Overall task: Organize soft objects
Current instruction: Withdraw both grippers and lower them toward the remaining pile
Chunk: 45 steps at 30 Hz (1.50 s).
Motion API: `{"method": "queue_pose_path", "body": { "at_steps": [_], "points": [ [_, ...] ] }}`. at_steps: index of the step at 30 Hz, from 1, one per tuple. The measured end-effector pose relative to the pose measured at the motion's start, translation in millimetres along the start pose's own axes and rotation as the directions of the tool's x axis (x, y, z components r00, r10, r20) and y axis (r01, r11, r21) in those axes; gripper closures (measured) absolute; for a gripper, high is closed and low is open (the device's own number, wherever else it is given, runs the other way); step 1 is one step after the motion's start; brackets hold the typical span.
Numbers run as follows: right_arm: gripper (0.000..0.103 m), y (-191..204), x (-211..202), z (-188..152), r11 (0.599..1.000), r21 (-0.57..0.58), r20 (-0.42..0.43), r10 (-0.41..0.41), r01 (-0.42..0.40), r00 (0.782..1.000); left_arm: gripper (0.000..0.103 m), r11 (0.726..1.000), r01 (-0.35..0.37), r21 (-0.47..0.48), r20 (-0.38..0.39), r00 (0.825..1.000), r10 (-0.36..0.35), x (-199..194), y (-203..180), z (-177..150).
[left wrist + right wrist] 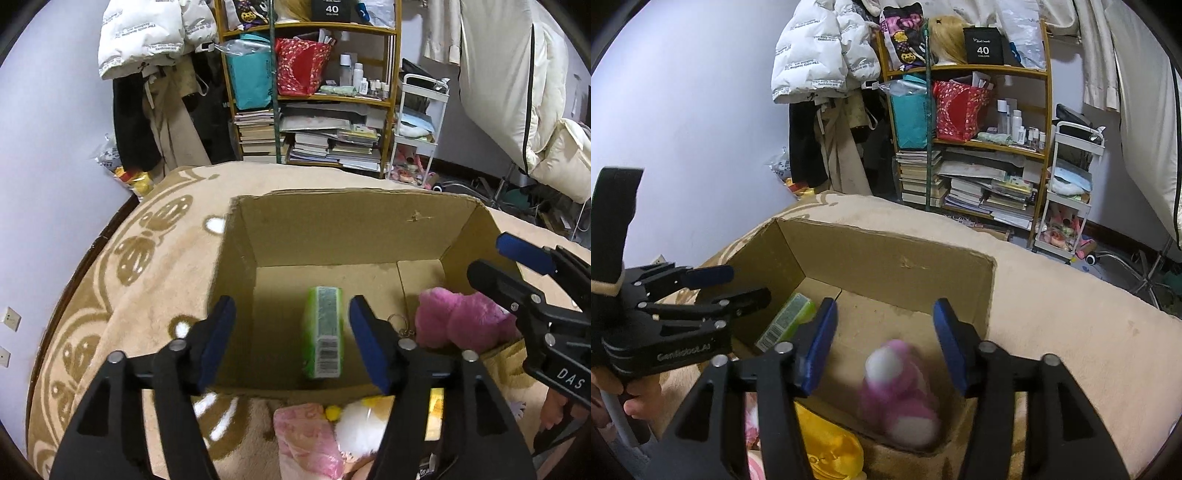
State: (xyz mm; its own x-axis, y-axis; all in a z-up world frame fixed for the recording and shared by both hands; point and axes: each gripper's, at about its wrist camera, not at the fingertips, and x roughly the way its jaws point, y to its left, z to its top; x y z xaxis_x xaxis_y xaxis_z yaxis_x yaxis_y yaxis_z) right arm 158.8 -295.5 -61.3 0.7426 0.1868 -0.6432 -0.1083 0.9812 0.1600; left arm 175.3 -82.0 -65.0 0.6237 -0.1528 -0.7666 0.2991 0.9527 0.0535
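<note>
An open cardboard box (354, 229) stands on a beige patterned blanket; it also shows in the right wrist view (886, 254). Inside lie a green tissue pack (323, 332) (786, 321) and a pink plush toy (458, 319), which is blurred in the right wrist view (897, 391). My left gripper (291, 339) is open and empty above the box's near edge, over the green pack. My right gripper (884, 347) is open and empty above the pink plush; it shows at the right in the left wrist view (506, 258).
In front of the box lie a pink cloth (306, 439), a white plush (364, 424) and a yellow soft item (827, 446). Behind the bed stand a cluttered bookshelf (314, 92), hanging coats (147, 44) and a white cart (417, 129).
</note>
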Motion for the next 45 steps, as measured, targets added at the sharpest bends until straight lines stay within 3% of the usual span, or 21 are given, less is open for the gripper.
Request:
{"method": "queue_pose_path", "body": {
  "at_steps": [4, 7, 10, 15, 20, 24, 32, 45],
  "points": [
    [0.027, 0.7, -7.2, 1.0, 1.0, 0.002, 0.018, 0.002, -0.002, 1.0, 0.029, 1.0, -0.015, -0.004, 0.011, 1.0, 0.015, -15.7, 5.5, -1.3],
    [0.01, 2.7, -16.4, 1.7, 1.0, 0.014, 0.038, 0.0, 0.0, 0.999, 0.02, 0.999, -0.035, -0.01, 0.022, 0.999, 0.036, -28.0, 8.2, -3.1],
    [0.001, 4.0, -27.8, 2.3, 1.0, 0.026, 0.057, 0.0, -0.001, 0.998, 0.014, 0.998, -0.057, -0.014, 0.024, 0.998, 0.057, -39.9, 11.5, -6.7],
    [0.0, 7.3, -47.6, 0.0, 0.999, 0.044, 0.078, -0.004, 0.0, 0.997, 0.003, 0.995, -0.095, -0.018, 0.041, 0.995, 0.096, -64.9, 17.3, -16.6],
    [0.0, 14.3, -64.9, -6.1, 0.999, 0.033, 0.08, -0.005, 0.002, 0.997, 0.002, 0.995, -0.087, -0.052, 0.02, 0.996, 0.088, -83.7, 25.5, -29.7],
    [0.0, 19.6, -76.8, -11.9, 0.999, 0.033, 0.084, -0.007, 0.004, 0.996, 0.002, 0.996, -0.068, -0.065, -0.049, 0.997, 0.064, -89.7, 29.0, -40.6],
    [0.0, 29.1, -88.7, -26.8, 0.999, 0.032, 0.069, -0.003, 0.001, 0.998, 0.002, 0.994, -0.07, -0.08, -0.08, 0.995, 0.064, -99.6, 27.9, -56.8],
    [0.0, 35.9, -65.8, -44.3, 1.0, 0.002, -0.025, -0.005, 0.005, 1.0, 0.002, 0.991, -0.096, -0.099, -0.194, 0.978, 0.075, -50.0, 33.8, -70.9]
  ]
}}
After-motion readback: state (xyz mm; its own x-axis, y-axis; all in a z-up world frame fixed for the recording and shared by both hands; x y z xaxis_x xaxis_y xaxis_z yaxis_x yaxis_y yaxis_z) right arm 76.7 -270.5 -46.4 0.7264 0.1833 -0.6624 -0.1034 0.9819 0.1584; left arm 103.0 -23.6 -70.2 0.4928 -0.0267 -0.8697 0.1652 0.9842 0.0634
